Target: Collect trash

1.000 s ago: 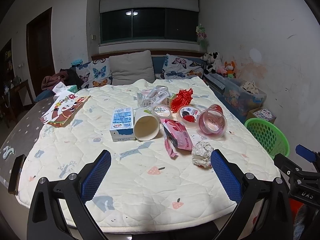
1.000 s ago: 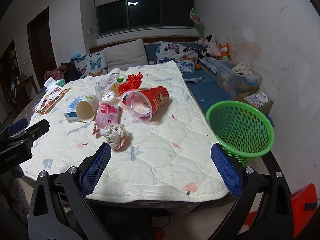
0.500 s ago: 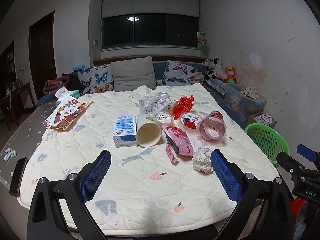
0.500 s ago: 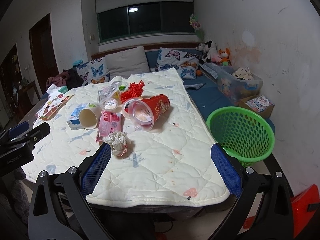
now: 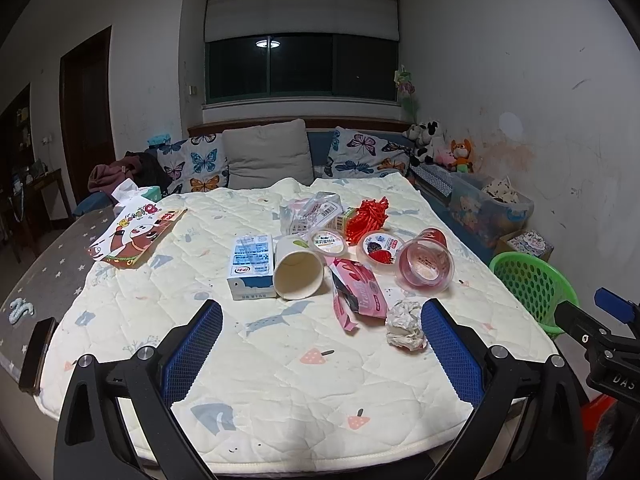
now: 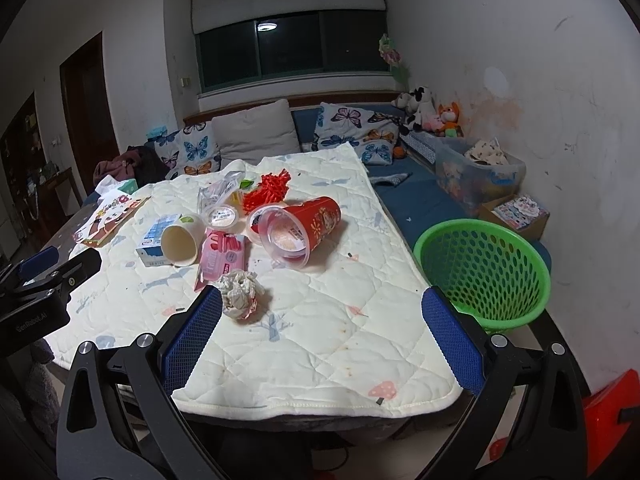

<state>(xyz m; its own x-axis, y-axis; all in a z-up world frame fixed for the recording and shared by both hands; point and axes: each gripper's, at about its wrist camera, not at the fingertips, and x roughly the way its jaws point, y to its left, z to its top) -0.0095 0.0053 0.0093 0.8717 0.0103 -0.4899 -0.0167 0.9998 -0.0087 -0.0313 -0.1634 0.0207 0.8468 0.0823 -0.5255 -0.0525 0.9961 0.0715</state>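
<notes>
Both views risen, trash [image 5: 405,323] untouched

left gripper [image 5: 320,356] | black frame, silver screws, blue ribbed pads | right gripper [image 6: 320,344] identical

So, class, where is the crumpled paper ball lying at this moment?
The crumpled paper ball lies on the quilted table cover, just in front of the pink wrapper. In the right wrist view it sits beside the right gripper's left fingertip.
</notes>
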